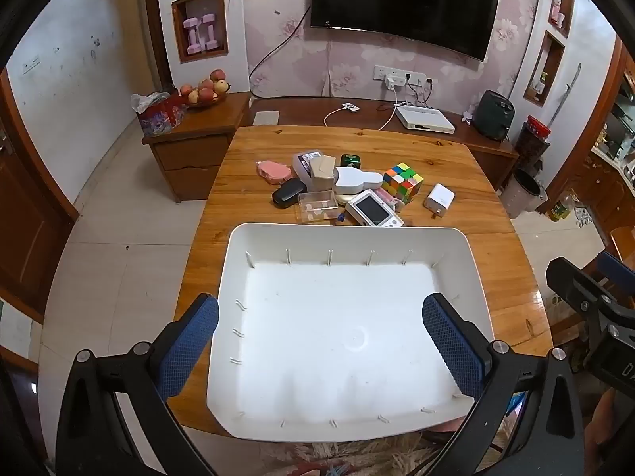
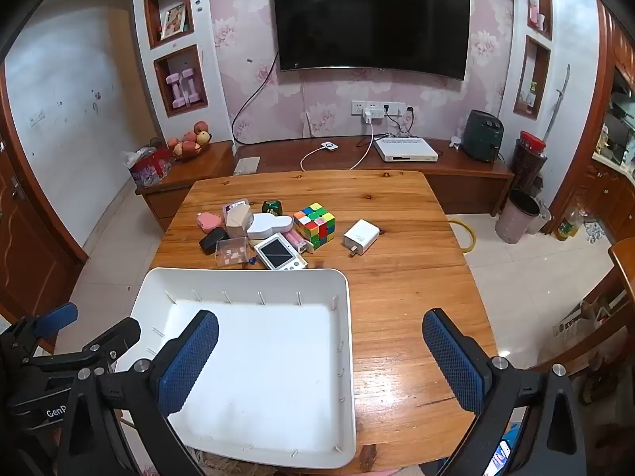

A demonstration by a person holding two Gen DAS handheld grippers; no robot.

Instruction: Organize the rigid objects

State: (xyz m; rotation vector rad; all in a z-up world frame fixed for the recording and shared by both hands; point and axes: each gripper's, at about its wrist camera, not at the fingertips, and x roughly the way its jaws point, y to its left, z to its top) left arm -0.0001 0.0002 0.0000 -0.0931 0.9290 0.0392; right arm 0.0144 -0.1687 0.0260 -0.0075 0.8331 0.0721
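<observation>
Your left gripper (image 1: 320, 341) hangs spread wide over the white tray (image 1: 353, 234); your right gripper (image 2: 320, 353) gapes beside it. Beyond the tray's far rim cluster the Rubik's cube (image 1: 403, 181), charger (image 1: 439, 200) and boxes.

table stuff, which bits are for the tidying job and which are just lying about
For the job: white tray, puzzle cube, white charger, small camera, clear box, black case, pink case.

Lying about: TV, fruit bowl, white set-top box, bin.
</observation>
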